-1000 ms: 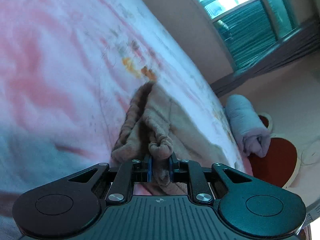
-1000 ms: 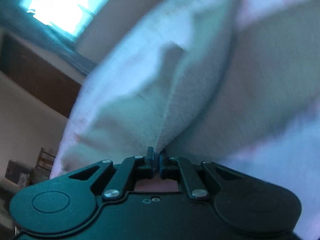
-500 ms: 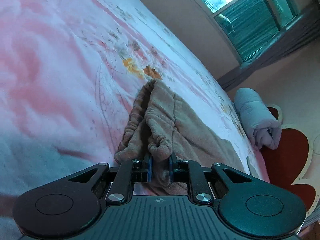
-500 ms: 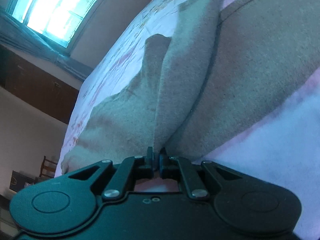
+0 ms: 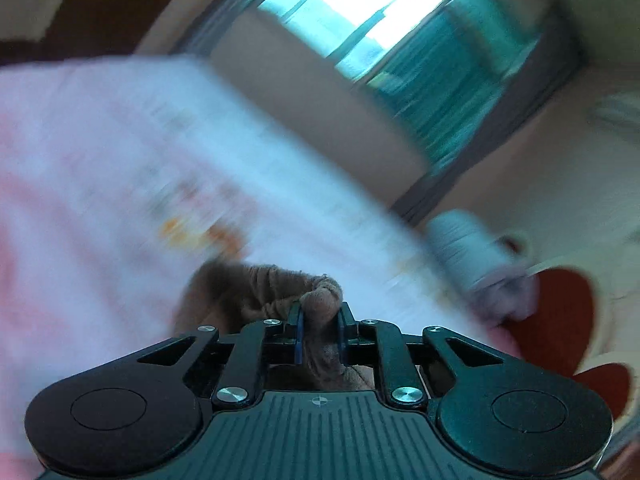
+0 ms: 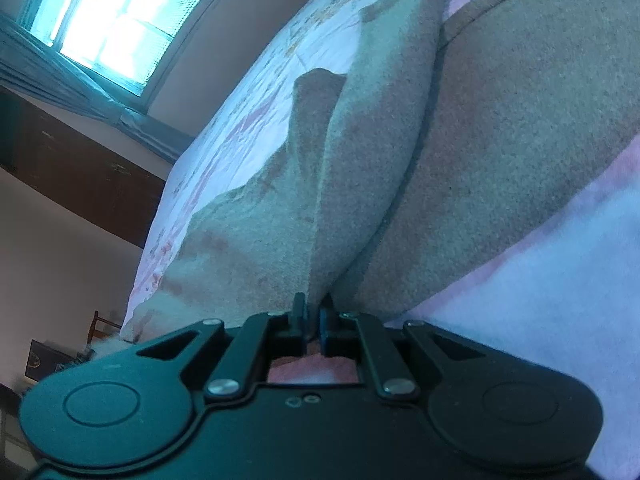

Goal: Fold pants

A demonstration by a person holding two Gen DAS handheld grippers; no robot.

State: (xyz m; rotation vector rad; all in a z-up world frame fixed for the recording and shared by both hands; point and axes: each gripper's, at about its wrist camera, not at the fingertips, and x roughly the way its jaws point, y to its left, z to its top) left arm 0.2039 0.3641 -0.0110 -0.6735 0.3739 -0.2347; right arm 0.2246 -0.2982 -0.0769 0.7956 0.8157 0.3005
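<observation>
The brown pants (image 6: 500, 128) lie spread on a pink flowered bed sheet (image 6: 540, 288). My right gripper (image 6: 313, 312) is shut on a raised fold of the pants fabric, which stands up as a ridge ahead of the jaws. In the blurred left wrist view, my left gripper (image 5: 319, 316) is shut on the gathered elastic waistband of the pants (image 5: 260, 288), a bunch of cloth bulging between its blue pads. Most of the garment hangs below the left jaws and is hidden by the gripper body.
A rolled pale blue cloth (image 5: 480, 256) lies past the bed's far edge on a red and cream floor mat (image 5: 560, 312). A window (image 5: 372, 24) is set in the far wall. Dark wooden furniture (image 6: 80, 176) stands beyond the bed.
My left gripper has risen and tilted up with the waistband; more wall and window show and the picture is blurred. The right gripper holds its fold in place.
</observation>
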